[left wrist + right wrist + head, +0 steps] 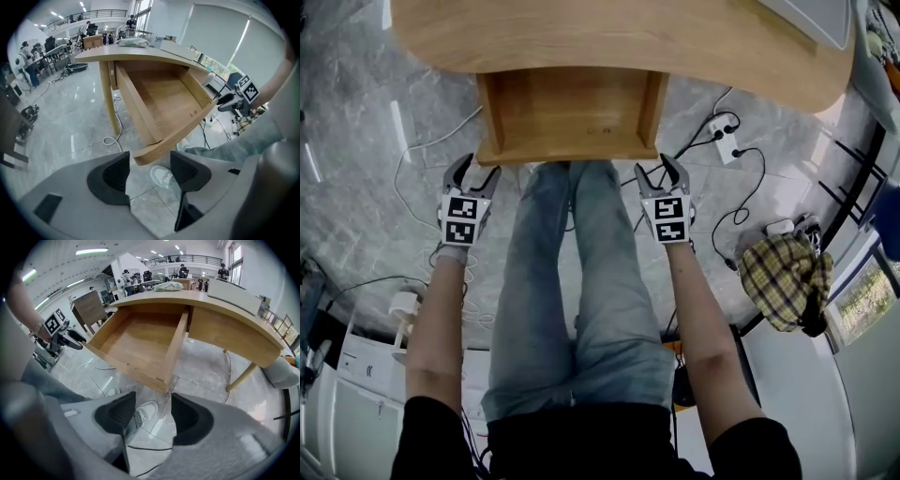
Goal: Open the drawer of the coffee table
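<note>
The shallow light-wood drawer [567,112] stands pulled out, task seemingly done; the left gripper [478,169] and right gripper [658,167], jaws apart and empty, need only withdraw.

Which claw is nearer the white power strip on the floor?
Right. The right claw sits at the right corner of the drawer, close to the power strip; the left claw is at its opposite corner.

The coffee table [628,37] and its drawer [567,112] are pale, smooth wood. The floor [356,112] looks like shiny grey stone. The trousers [572,281] are blue denim cloth. The left gripper [150,161] is matt grey plastic with black ridged pads [112,176].
</note>
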Demonstrator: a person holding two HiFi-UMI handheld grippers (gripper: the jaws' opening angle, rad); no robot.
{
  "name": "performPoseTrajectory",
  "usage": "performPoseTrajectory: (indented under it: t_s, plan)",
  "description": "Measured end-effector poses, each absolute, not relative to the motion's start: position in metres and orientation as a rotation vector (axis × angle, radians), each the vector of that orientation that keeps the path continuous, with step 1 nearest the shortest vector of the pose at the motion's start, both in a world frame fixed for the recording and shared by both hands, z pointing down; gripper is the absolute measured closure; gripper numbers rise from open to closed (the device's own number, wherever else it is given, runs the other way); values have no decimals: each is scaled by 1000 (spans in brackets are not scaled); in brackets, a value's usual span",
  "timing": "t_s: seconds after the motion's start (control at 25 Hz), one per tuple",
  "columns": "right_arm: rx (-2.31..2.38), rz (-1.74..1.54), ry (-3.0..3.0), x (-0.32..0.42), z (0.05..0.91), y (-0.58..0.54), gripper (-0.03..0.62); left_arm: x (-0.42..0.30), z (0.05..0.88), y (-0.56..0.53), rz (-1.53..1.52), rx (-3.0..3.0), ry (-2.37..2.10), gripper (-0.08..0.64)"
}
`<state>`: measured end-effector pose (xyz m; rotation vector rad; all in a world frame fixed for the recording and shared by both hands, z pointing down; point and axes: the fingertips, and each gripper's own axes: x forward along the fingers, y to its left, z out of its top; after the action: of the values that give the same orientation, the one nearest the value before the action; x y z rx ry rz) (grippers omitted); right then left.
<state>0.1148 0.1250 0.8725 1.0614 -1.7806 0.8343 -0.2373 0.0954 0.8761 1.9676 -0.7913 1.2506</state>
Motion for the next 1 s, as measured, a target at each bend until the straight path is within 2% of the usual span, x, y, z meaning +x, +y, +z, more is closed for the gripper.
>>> performPoseTrajectory:
  t_s: [0.32, 0.68, 0.84, 1.0]
  plan:
    - [1084, 835, -1846, 109, 803, 102, 363, -230, 818, 87, 1146, 1962, -842, 291]
    - [1131, 764, -1966, 86, 716, 64, 440, -211, 735, 51, 974, 2046, -937, 302]
    - [1150, 731, -2014, 75, 675, 50, 463, -202, 693, 36, 890, 2081, -969, 331]
    - [1166, 703, -2070, 59, 631, 39, 496, -200, 646, 27, 818, 2121, -1000, 409]
